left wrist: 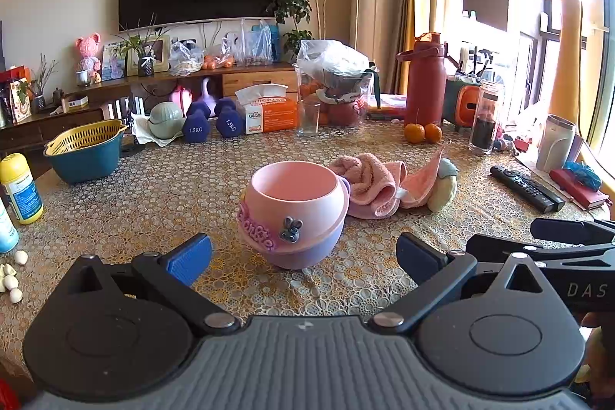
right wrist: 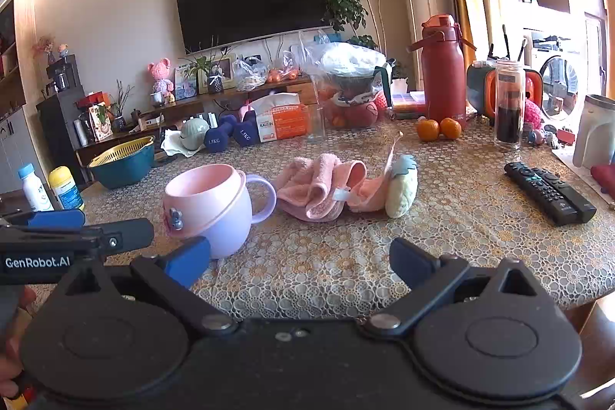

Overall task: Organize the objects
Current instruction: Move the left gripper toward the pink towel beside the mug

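A pink and lilac mug (left wrist: 294, 210) with a rabbit charm stands on the lace-covered table (left wrist: 173, 195), just ahead of my left gripper (left wrist: 303, 256), which is open and empty. In the right wrist view the mug (right wrist: 209, 206) is at the left, its handle pointing right. My right gripper (right wrist: 300, 260) is open and empty over bare table. A crumpled pink towel (left wrist: 369, 185) with a plush strawberry end (left wrist: 444, 185) lies right of the mug; it also shows in the right wrist view (right wrist: 326, 189). A black remote (right wrist: 549, 191) lies at the right.
A teal and yellow colander bowl (left wrist: 84, 152), blue dumbbells (left wrist: 213, 122), a tissue box (left wrist: 269, 110), a glass (left wrist: 308, 118), a red flask (left wrist: 424, 79), two oranges (left wrist: 423, 133) and a jar (left wrist: 484, 118) stand along the back. Bottles (left wrist: 19, 187) stand at the left edge.
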{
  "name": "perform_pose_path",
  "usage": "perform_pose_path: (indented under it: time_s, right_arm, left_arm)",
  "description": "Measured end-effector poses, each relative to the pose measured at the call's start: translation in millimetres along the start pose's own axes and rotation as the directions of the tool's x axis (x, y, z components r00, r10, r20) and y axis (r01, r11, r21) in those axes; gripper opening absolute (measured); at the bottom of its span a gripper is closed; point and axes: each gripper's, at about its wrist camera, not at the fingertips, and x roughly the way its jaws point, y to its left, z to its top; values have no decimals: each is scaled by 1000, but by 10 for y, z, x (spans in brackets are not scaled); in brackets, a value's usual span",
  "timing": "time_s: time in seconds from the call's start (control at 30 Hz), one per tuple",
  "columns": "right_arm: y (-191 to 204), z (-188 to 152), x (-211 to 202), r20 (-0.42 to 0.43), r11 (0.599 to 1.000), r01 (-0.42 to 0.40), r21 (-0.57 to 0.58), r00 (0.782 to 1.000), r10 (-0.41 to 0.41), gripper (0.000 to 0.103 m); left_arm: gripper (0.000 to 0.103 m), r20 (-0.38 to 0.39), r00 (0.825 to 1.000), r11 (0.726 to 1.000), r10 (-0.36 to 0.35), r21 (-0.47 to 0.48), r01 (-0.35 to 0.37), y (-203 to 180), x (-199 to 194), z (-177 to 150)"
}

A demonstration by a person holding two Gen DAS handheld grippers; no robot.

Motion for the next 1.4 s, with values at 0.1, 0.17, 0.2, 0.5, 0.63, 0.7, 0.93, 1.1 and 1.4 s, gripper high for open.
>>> perform_pose_path:
  time_s: [0.1, 0.17, 0.2, 0.5, 0.63, 0.7, 0.93, 1.1, 1.4]
  right_arm:
    - [-13, 59, 70, -13, 1000, -6, 3, 1000, 6, 98]
    - [-23, 128, 131, -16, 1000, -15, 0, 1000, 15, 97]
    - [-30, 162, 165, -17, 1000, -22, -3, 1000, 22, 97]
    - [-146, 467, 784, -93, 981, -129, -148, 989, 116, 81]
    - [-114, 524, 1103, -130, 958, -174, -227, 981, 147, 65]
    - [-97, 539, 1261, -143, 942, -209, -262, 974, 176, 62]
    - [-45, 547, 1745, -202, 902, -281, -328, 954, 223, 42]
    - [7, 528, 1914, -229, 871, -327, -368, 939, 256, 34]
    - [63, 555, 2009, -238, 849, -370, -378, 925, 297, 18]
  left_arm:
    - [103, 4, 1000, 1000, 4, 7, -4, 17, 48, 26]
    - [103, 8, 1000, 1000, 7, 18, -7, 27, 90, 49]
    - [103, 9, 1000, 1000, 7, 22, -8, 24, 104, 54]
    - [103, -25, 999, 999, 31, -3, -32, 173, 380, 137]
    - [103, -42, 998, 999, 51, -9, -51, 233, 477, 175]
    - [103, -50, 997, 998, 56, -7, -57, 242, 511, 182]
    - [103, -76, 994, 997, 83, -3, -83, 307, 642, 220]
    - [103, -85, 993, 996, 86, 1, -87, 327, 708, 244]
    - [103, -111, 992, 998, 66, 24, -63, 253, 835, 233]
